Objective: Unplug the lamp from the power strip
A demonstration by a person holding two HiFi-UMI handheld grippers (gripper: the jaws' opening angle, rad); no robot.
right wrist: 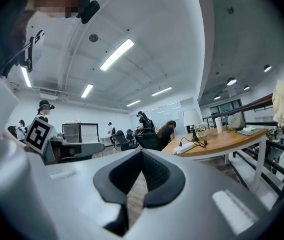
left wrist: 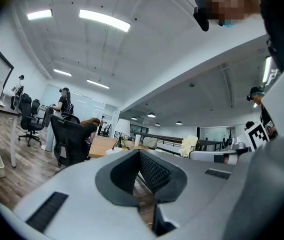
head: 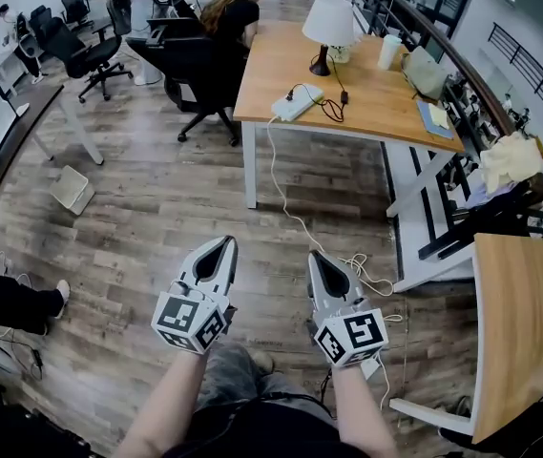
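Note:
A lamp (head: pixel 330 22) with a white shade stands on the far wooden table (head: pixel 376 98). Its black cord (head: pixel 333 108) runs to a white power strip (head: pixel 297 102) near the table's front edge. From the strip a white cable (head: pixel 285 198) drops to the floor. Both grippers are held over the wood floor, well short of the table. My left gripper (head: pixel 225 246) is shut and holds nothing. My right gripper (head: pixel 315 256) is likewise shut and holds nothing. In the right gripper view the lamp (right wrist: pixel 192 119) and power strip (right wrist: pixel 184 147) lie far ahead, beyond the shut jaws.
A person (head: pixel 233 12) sits in a black chair (head: pixel 199 70) at the table's left end. A cup (head: pixel 389 51), a bag (head: pixel 424 70) and a book (head: pixel 435 117) lie on the table. A white bin (head: pixel 71 189) lies on the floor at left. A second wooden table (head: pixel 524 322) stands at right.

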